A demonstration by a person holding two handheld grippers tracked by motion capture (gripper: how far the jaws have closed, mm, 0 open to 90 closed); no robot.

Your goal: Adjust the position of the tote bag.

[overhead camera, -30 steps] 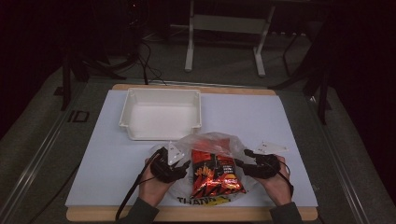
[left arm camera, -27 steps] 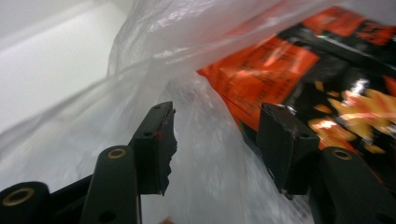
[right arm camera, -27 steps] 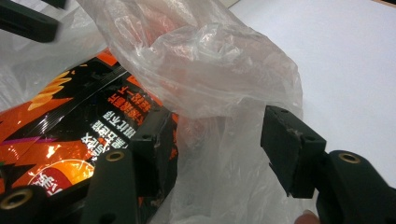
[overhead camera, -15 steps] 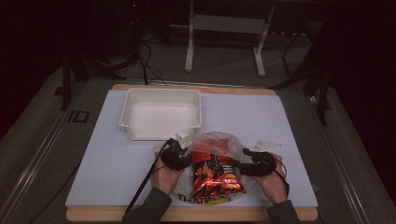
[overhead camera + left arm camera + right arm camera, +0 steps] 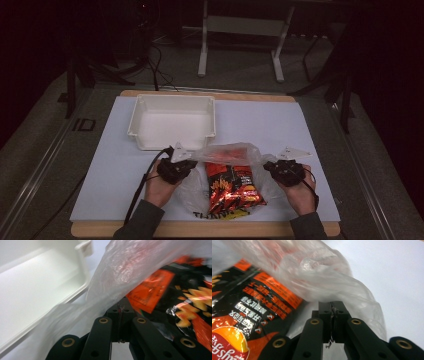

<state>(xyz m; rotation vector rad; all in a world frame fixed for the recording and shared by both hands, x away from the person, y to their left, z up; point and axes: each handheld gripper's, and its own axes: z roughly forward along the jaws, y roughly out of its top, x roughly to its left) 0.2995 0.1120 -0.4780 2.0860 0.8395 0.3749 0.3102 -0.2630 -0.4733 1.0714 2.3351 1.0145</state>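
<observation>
Covering most of the wooden table (image 5: 280,98), a white mat (image 5: 280,125) carries an empty white tray (image 5: 172,121) at 11 o'clock of the clear plastic bag (image 5: 225,152). Inside lies an orange snack packet (image 5: 232,187). Left gripper (image 5: 182,165) and right gripper (image 5: 274,167), jaws having just closed, pinch the bag's film at 9 and 3 o'clock.

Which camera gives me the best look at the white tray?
The high view: the white tray shows whole, with all four walls, standing behind the plastic bag on the table. The left gripper view catches just one corner and part of its floor.
</observation>
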